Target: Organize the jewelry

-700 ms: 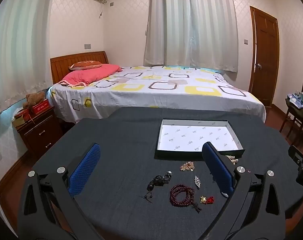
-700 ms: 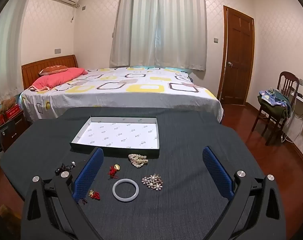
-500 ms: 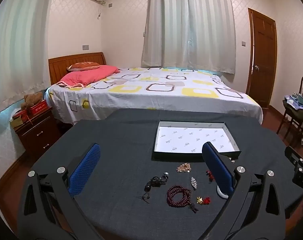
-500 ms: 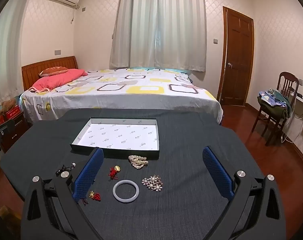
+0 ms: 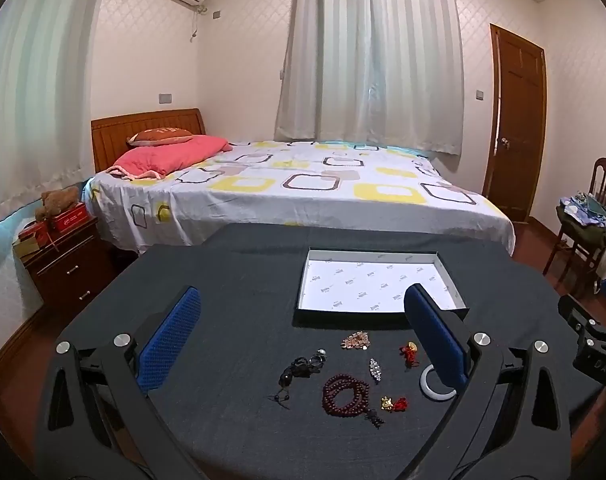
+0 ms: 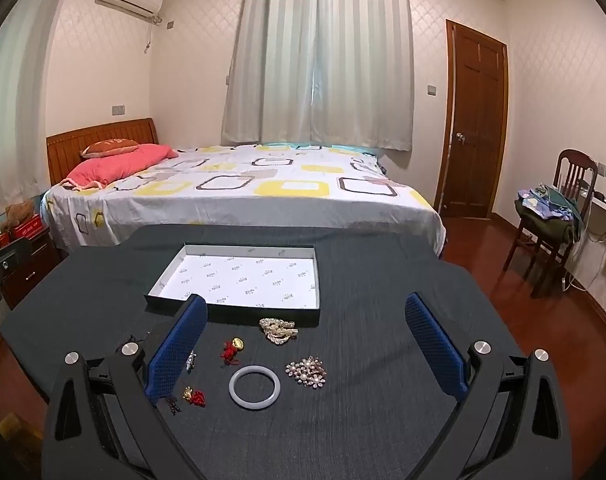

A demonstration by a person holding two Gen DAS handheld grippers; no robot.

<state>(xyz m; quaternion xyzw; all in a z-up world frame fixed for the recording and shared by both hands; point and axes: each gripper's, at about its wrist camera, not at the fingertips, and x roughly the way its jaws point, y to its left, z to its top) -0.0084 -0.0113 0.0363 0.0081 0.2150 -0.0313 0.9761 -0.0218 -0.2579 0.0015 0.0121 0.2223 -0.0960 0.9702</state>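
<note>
Jewelry lies scattered on a dark cloth table (image 5: 231, 280) in front of a shallow white-lined box (image 5: 377, 286) (image 6: 247, 278). In the left wrist view I see a dark red bead bracelet (image 5: 345, 395), a black bead string (image 5: 301, 368), a small silver brooch (image 5: 375, 369), two red-and-gold charms (image 5: 409, 351) (image 5: 394, 403) and a white bangle (image 5: 435, 386). The right wrist view shows the bangle (image 6: 255, 387), a pearl brooch (image 6: 306, 372), a pearl cluster (image 6: 279, 331) and a red charm (image 6: 233, 349). My left gripper (image 5: 301, 326) and right gripper (image 6: 306, 330) hover above the pieces, both open and empty.
Behind the table stands a bed (image 5: 303, 188) with a patterned sheet. A wooden nightstand (image 5: 63, 260) is at the left. A chair (image 6: 551, 216) piled with clothes and a brown door (image 6: 477, 128) are at the right. The other gripper's tip (image 5: 591, 340) shows at the right edge.
Both views have shifted slightly: the left gripper has drifted so the box and jewelry sit further left and lower between its fingers; the right gripper has edged a little nearer the table. Jaws stay wide.
</note>
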